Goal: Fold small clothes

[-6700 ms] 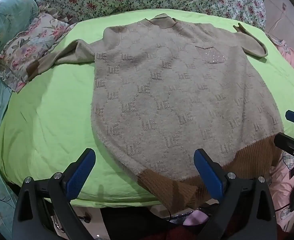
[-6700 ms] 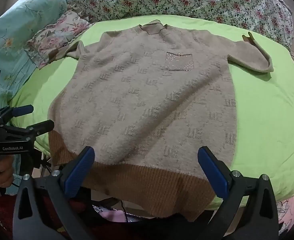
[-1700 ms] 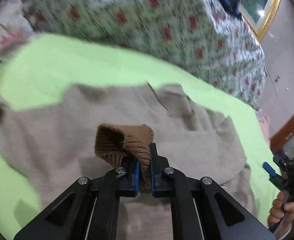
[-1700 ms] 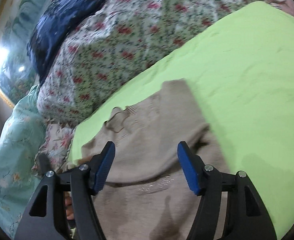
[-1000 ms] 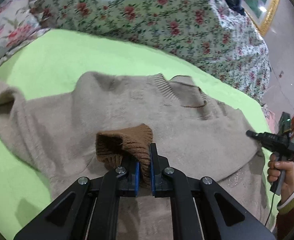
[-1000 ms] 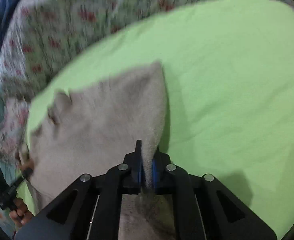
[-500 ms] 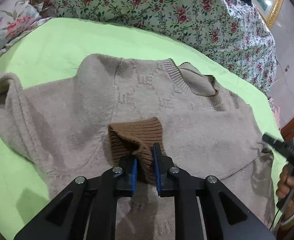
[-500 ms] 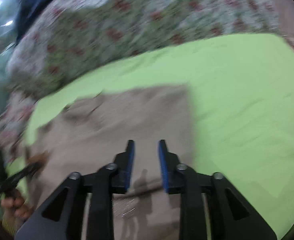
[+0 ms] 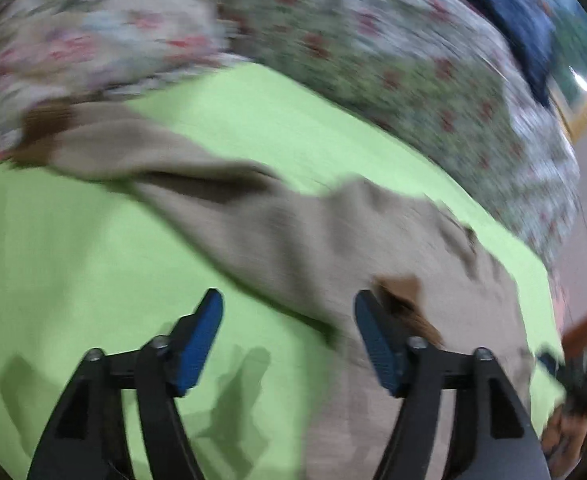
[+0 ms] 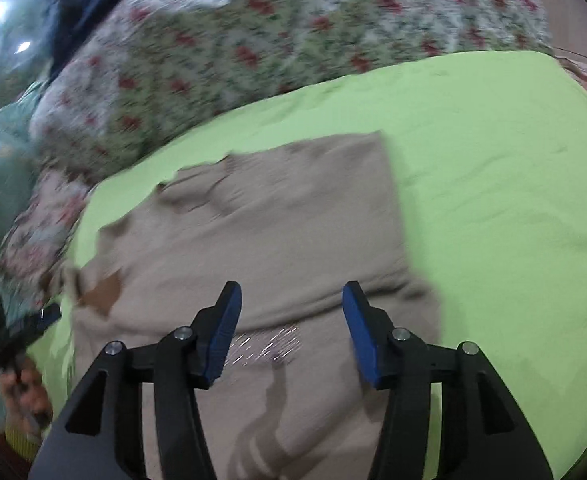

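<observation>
A beige knit sweater with brown cuffs lies on the green bedsheet, its right sleeve folded in over the body. A brown cuff lies on the body beside my left gripper's right finger. The other sleeve stretches out to the far left, with its brown cuff at the sheet's edge. My left gripper is open and empty over the sheet and the sweater's left edge. My right gripper is open and empty above the sweater's sparkly pocket. Both views are blurred.
A floral quilt is bunched along the far side of the bed. A floral pillow lies at the far left. A dark blue cloth lies on top of the quilt. The left gripper shows in the right wrist view.
My left gripper has let go of the brown cuff, opened wide and swung left. My right gripper has opened wider over the folded sweater.
</observation>
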### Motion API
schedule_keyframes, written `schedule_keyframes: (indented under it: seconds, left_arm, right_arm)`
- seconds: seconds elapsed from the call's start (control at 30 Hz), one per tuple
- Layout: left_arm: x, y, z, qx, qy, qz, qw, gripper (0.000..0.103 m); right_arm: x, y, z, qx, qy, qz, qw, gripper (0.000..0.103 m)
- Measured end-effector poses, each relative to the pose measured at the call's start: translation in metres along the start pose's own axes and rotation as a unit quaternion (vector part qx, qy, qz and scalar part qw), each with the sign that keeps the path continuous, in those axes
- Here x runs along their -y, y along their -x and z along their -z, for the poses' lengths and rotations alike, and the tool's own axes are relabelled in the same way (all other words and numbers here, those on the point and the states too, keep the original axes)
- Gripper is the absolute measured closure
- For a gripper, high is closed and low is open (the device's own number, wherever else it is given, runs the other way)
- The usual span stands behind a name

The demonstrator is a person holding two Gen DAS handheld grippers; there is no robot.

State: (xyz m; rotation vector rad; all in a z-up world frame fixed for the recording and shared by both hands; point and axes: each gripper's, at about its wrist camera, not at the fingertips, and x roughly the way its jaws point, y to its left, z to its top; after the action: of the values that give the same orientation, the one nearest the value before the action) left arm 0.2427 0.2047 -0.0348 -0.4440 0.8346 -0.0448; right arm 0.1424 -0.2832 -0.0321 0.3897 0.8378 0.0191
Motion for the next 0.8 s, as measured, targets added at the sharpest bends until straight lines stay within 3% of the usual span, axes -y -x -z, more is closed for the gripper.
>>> schedule_keyframes:
  seconds: [0.1,0.27,0.4,0.5,0.53,0.57,0.6,0.63,0.8]
  left_arm:
    - [-0.056,0.002,-0.021,0.019,0.086,-0.011,0.996,0.025]
    - [-0.141,-0.019,-0.055,0.042,0.216,-0.005,0.9755,0.024]
    - [-0.185,-0.04,-0.084,0.066,0.272,0.003,0.96,0.024]
    - [-0.2,-0.046,-0.105,0.088,0.288,-0.008,0.9536,0.028]
    - [-0.204,-0.047,-0.111,0.093,0.286,-0.018,0.9536,0.042]
    - [-0.206,-0.049,-0.115,0.093,0.279,-0.03,0.9553,0.074]
    - [-0.209,-0.053,-0.119,0.081,0.273,-0.027,0.9583,0.091]
    - [-0.21,-0.055,-0.12,0.074,0.273,-0.016,0.9591,0.096]
    - [-0.174,-0.018,-0.121,0.105,0.207,-0.013,0.9725,0.097]
  right_arm:
    - [-0.02,-0.011,0.014,-0.022,0.0,-0.022,1.0,0.049]
    - [-0.038,-0.024,0.034,-0.055,-0.003,-0.041,0.998,0.049]
    - [-0.045,-0.031,0.035,-0.064,-0.002,-0.04,0.997,0.049]
    - [-0.046,-0.033,0.035,-0.07,-0.006,-0.04,0.997,0.049]
    - [-0.046,-0.034,0.035,-0.072,-0.01,-0.043,0.996,0.049]
    - [-0.046,-0.035,0.036,-0.073,-0.013,-0.044,0.996,0.049]
    - [-0.047,-0.034,0.037,-0.074,-0.015,-0.044,0.996,0.049]
    - [-0.047,-0.034,0.037,-0.075,-0.015,-0.044,0.996,0.049]
    - [-0.047,-0.027,0.039,-0.07,-0.014,-0.045,0.996,0.049]
